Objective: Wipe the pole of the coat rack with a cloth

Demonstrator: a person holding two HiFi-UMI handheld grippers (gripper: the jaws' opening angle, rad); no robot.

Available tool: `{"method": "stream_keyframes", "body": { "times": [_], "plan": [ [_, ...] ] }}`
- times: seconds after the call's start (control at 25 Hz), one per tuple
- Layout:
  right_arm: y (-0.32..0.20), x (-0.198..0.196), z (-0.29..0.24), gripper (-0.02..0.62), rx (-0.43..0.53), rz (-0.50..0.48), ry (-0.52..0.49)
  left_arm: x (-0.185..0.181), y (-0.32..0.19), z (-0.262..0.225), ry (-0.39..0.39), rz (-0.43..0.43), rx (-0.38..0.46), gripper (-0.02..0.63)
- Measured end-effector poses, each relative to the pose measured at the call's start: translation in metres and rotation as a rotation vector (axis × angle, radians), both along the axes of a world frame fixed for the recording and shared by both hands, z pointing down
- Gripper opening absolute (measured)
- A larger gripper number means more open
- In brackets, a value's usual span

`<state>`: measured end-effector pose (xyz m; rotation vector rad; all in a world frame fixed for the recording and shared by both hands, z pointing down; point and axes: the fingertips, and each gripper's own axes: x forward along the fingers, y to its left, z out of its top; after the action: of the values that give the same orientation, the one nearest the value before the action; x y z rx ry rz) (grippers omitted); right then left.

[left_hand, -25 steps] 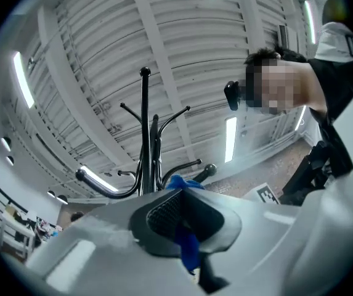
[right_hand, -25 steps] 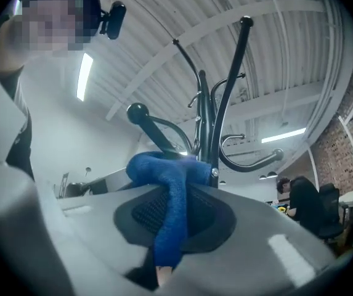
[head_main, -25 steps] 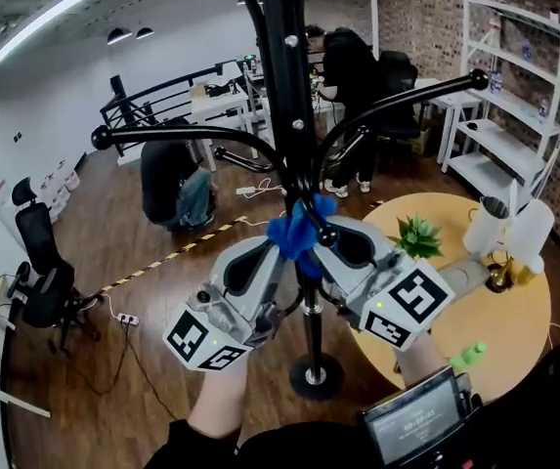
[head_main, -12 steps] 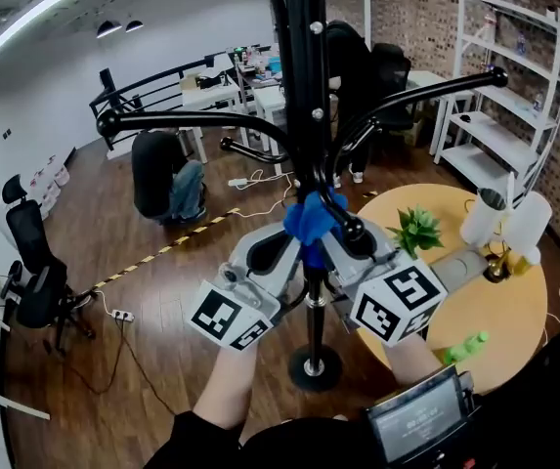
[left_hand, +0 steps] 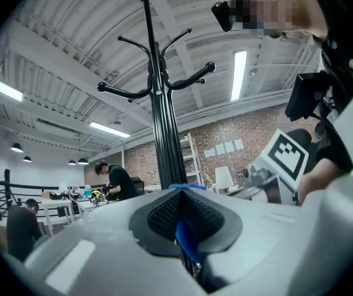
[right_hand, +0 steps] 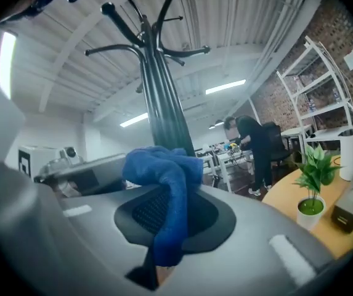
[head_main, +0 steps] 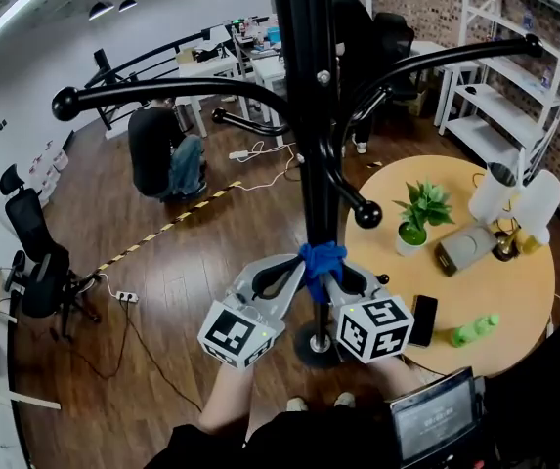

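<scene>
The black coat rack pole point(head_main: 311, 115) rises through the middle of the head view from its round base point(head_main: 311, 345). A blue cloth point(head_main: 321, 260) is wrapped around the pole low down, well below the hook arms. My left gripper point(head_main: 297, 272) is shut on the cloth from the left and my right gripper point(head_main: 338, 274) from the right. In the left gripper view a blue strip of cloth point(left_hand: 186, 242) sits between the jaws under the pole point(left_hand: 164, 134). In the right gripper view the bunched cloth point(right_hand: 167, 177) fills the jaws against the pole point(right_hand: 162, 110).
A round wooden table point(head_main: 514, 311) stands close on the right with a potted plant point(head_main: 418, 213), a phone point(head_main: 422, 320), a green bottle point(head_main: 473, 332) and white jugs. A white shelf point(head_main: 514, 86) stands behind it. Hook arms point(head_main: 162, 94) spread overhead. People work at desks farther back.
Both grippers have slid down the pole with the cloth, from just under the hook arms to the lower part of the pole near the base.
</scene>
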<state>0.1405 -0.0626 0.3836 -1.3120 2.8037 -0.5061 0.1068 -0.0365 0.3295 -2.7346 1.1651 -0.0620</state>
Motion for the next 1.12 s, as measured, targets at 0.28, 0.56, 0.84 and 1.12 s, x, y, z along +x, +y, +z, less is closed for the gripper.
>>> {"method": "stream_keyframes", "body": {
  "times": [0.28, 0.56, 0.84, 1.12],
  "plan": [
    [-0.002, 0.003, 0.08, 0.051, -0.13, 0.057, 0.124, -0.003, 0.003, 0.008, 0.013, 0.0, -0.012, 0.003],
    [-0.004, 0.004, 0.025, 0.051, -0.025, 0.028, 0.063, -0.001, 0.003, 0.004, 0.023, 0.012, -0.01, 0.003],
    [-0.003, -0.002, -0.109, 0.052, 0.26, -0.065, -0.029, -0.002, 0.004, -0.051, 0.075, 0.03, 0.11, 0.003],
    [0.001, 0.001, -0.205, 0.051, 0.436, -0.118, -0.17, -0.008, 0.007, -0.103, 0.057, 0.021, 0.229, 0.003]
  ]
}}
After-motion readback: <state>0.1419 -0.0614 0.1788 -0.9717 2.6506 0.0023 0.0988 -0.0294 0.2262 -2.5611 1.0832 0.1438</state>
